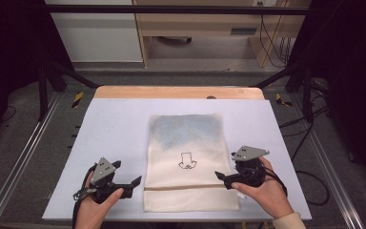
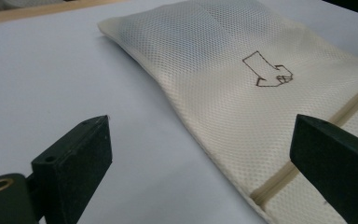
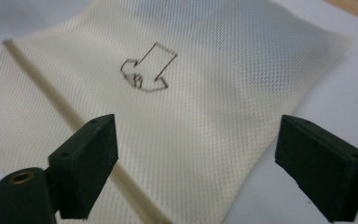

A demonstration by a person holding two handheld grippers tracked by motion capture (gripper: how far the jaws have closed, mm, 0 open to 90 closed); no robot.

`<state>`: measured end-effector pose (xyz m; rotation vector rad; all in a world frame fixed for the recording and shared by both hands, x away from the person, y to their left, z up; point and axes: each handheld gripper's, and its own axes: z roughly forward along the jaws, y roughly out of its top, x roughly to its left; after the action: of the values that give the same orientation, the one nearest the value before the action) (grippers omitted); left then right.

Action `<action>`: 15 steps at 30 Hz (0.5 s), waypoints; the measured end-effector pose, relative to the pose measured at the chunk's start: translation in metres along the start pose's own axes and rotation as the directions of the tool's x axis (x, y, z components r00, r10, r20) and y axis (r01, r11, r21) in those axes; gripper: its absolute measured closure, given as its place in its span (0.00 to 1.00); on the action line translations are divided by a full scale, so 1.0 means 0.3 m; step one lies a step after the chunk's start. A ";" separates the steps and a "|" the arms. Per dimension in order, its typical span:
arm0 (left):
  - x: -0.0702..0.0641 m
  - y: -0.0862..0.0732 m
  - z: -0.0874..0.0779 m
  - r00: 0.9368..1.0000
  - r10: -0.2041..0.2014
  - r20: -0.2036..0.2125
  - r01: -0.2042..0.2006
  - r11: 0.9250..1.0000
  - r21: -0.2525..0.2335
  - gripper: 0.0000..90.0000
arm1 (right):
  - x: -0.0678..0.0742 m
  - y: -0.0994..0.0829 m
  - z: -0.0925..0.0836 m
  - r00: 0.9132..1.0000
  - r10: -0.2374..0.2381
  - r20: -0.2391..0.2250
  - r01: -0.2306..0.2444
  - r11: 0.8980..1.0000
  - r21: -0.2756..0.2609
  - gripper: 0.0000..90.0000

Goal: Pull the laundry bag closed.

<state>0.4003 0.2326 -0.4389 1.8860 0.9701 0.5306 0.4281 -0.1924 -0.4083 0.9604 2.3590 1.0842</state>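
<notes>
A cream mesh laundry bag lies flat in the middle of the white table, with a small dark outline drawing on it and a zipper band near its front end. Something bluish shows through its far half. My left gripper hovers just off the bag's front left edge, jaws wide apart with nothing between them. My right gripper is at the bag's front right edge, also open and empty. The left gripper view looks along the bag; the right gripper view looks down on the mesh bag.
A wooden strip borders the table's far edge. Black frame posts stand at both sides, and cables trail on the floor at the right. Bare table surface lies left and right of the bag.
</notes>
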 end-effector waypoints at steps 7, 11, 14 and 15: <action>0.060 0.005 -0.023 0.997 0.017 -0.074 -0.019 1.000 -0.025 0.05 | -0.034 0.068 -0.012 0.997 0.039 0.067 -0.033 0.996 -0.088 0.08; 0.097 0.003 -0.045 0.994 0.016 -0.112 -0.020 0.999 -0.035 0.04 | -0.051 0.078 -0.030 0.996 0.039 0.086 -0.029 0.993 -0.114 0.08; 0.128 -0.001 -0.061 0.990 0.004 -0.138 -0.010 0.999 -0.044 0.04 | -0.065 0.073 -0.043 0.995 0.045 0.093 -0.033 0.991 -0.126 0.07; 0.139 -0.002 -0.068 0.989 -0.001 -0.145 -0.006 0.999 -0.044 0.04 | -0.070 0.070 -0.048 0.994 0.046 0.096 -0.033 0.991 -0.129 0.07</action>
<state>0.4107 0.2771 -0.4308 1.8292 1.0417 0.6929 0.4436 -0.2050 -0.3819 0.9947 2.1729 1.1592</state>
